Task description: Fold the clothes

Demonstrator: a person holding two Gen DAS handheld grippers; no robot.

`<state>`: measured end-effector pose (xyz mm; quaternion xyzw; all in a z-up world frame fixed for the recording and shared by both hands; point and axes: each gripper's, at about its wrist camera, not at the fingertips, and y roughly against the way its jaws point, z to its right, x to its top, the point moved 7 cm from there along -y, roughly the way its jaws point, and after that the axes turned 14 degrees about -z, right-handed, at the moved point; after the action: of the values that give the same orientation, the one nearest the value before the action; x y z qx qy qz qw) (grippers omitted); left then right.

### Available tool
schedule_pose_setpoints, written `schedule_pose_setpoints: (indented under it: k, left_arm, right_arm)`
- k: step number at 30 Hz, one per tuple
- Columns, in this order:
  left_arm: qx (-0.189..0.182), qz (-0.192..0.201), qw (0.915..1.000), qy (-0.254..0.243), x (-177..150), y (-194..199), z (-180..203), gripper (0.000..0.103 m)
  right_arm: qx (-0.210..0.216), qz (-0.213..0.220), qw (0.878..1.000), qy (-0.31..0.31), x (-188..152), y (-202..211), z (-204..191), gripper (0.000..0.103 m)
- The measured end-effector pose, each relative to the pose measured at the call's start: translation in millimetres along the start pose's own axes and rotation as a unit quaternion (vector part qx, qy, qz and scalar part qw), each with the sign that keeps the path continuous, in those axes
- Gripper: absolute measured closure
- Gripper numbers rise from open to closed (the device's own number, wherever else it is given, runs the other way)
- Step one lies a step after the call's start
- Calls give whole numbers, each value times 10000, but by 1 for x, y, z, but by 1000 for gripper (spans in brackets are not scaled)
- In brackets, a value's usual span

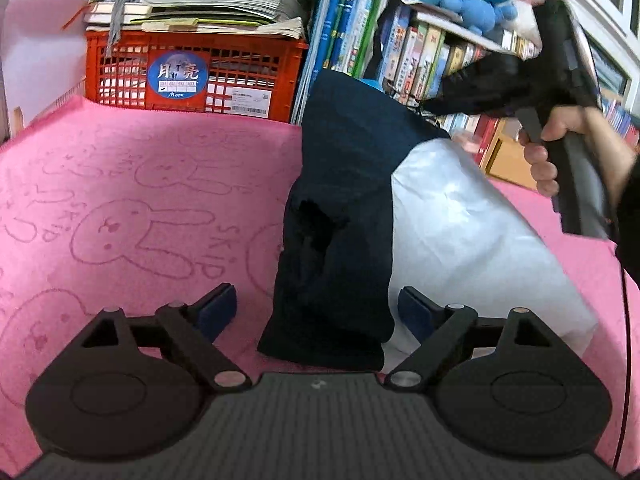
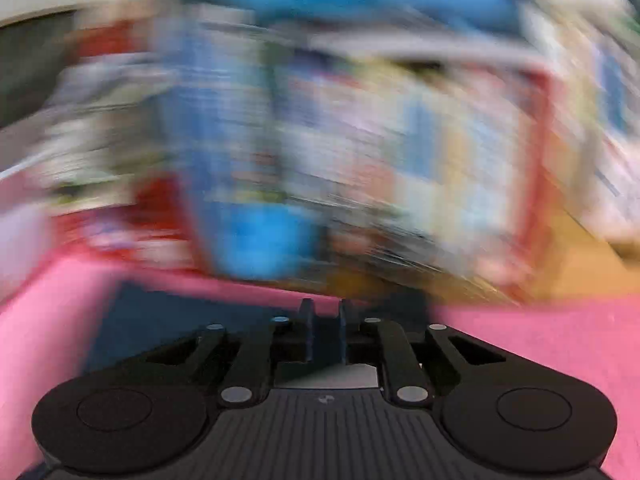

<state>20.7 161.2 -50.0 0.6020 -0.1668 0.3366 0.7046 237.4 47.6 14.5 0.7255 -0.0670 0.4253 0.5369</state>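
We judge the fold to be midway; the dark navy garment (image 1: 340, 208) lies on the pink towel (image 1: 132, 200) that covers the desk, drawn out in a long band from just ahead of our left gripper (image 1: 316, 312) up toward the right gripper (image 1: 568, 80), which a hand (image 1: 556, 148) holds raised near the bookshelf (image 1: 432, 52); the garment's near end rests flat, bunched and creased, while its far end hangs lifted in the air; beside it, touching its right edge, lies a white cloth (image 1: 472, 232), and we cannot tell whether that is a separate piece or a lining; the left fingers (image 1: 216, 312) stand wide apart with the garment's near end between them, the pads pressing on nothing; in the right wrist view, badly blurred, the right fingers (image 2: 308, 332) are nearly together with only a thin gap, and dark fabric (image 2: 192, 320) shows around them, so we read them as pinching the garment's far end, which the left view bears out; what seems left is to carry the lifted end over, lay it down and smooth the creases; the red crate (image 1: 192, 76) behind looks untouched
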Motion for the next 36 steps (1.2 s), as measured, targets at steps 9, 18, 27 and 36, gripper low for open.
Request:
schedule_pose_setpoints:
  k: [9, 18, 27, 36]
  left_arm:
    - [-268, 86, 9994, 224, 0, 2, -6, 14]
    - [-503, 171, 9976, 444, 2, 4, -13, 14]
    - [-326, 145, 9986, 397, 2, 2, -9, 13]
    - [404, -94, 9991, -67, -7, 11, -25, 4]
  right_arm:
    - [-367, -1060, 9926, 462, 6, -116, -66, 84]
    - [-430, 49, 9991, 28, -31, 65, -28, 23]
    - [-1167, -519, 9907, 461, -201, 126, -37, 17]
    - [-2146, -312, 9758, 294, -215, 116, -14, 14]
